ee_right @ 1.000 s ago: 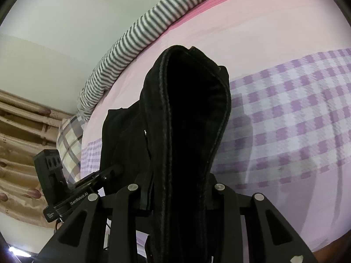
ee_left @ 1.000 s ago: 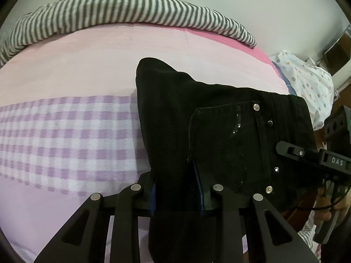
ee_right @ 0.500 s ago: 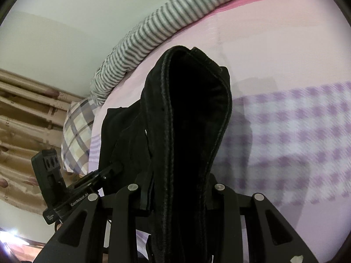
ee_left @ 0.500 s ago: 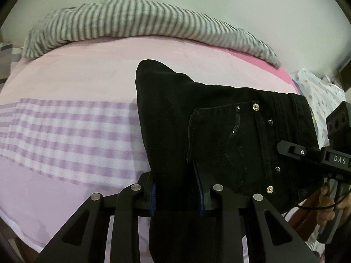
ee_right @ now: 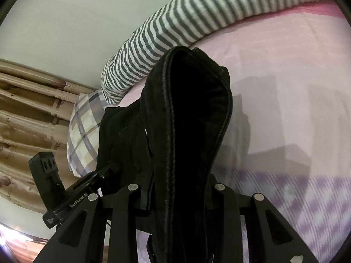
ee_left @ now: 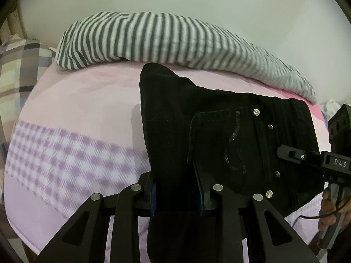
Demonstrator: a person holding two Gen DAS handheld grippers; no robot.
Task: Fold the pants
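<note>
Black pants (ee_left: 219, 131) with metal rivets and a back pocket hang stretched between both grippers above the bed. My left gripper (ee_left: 177, 188) is shut on a thick bunch of the black cloth, which stands up between its fingers. In the right wrist view my right gripper (ee_right: 177, 188) is shut on another fold of the pants (ee_right: 193, 114), a seamed edge rising up in front of the lens. The right gripper's body (ee_left: 324, 164) shows at the right edge of the left wrist view, and the left gripper's body (ee_right: 72, 197) at the lower left of the right wrist view.
The bed (ee_left: 87, 100) below has a pink sheet with a purple checked band (ee_left: 65, 160). A grey-striped blanket (ee_left: 164, 41) lies along the wall. A plaid pillow (ee_right: 87, 127) sits at the bed's end, beside beige curtains (ee_right: 28, 118). A person's hand (ee_left: 329, 208) holds the right gripper.
Both grippers have carried the pants sideways over the bed toward the pillow end; the plaid pillow and the striped blanket's end have come into the left wrist view. The grips are unchanged.
</note>
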